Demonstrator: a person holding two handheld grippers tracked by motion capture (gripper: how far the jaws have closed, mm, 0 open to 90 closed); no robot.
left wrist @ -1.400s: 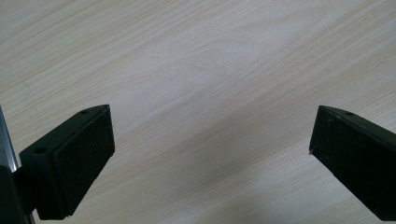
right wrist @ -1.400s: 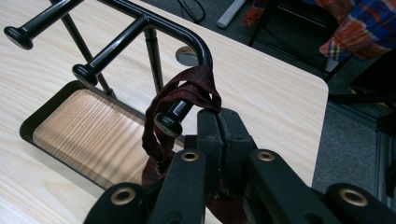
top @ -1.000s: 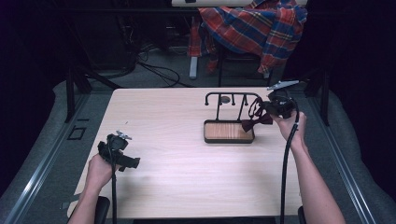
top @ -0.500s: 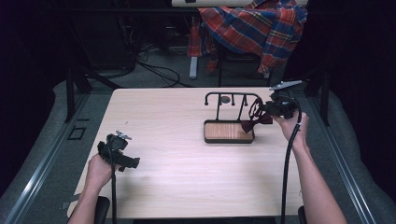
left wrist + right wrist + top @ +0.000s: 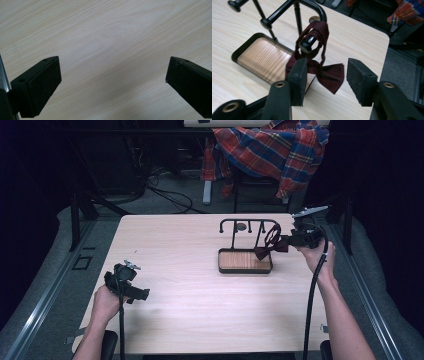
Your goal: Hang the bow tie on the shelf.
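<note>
Black metal rack [image 5: 246,226] with wooden tray base [image 5: 259,60] stands right of table [image 5: 200,320] centre. Dark red bow tie [image 5: 329,73] hangs by strap loop from rack's right peg, bow dangling over tray's right edge. Right gripper [image 5: 324,80] just beside bow, jaws apart, apparently not touching it. Left gripper [image 5: 112,80] well left of rack, jaws wide, above bare wood.
</note>
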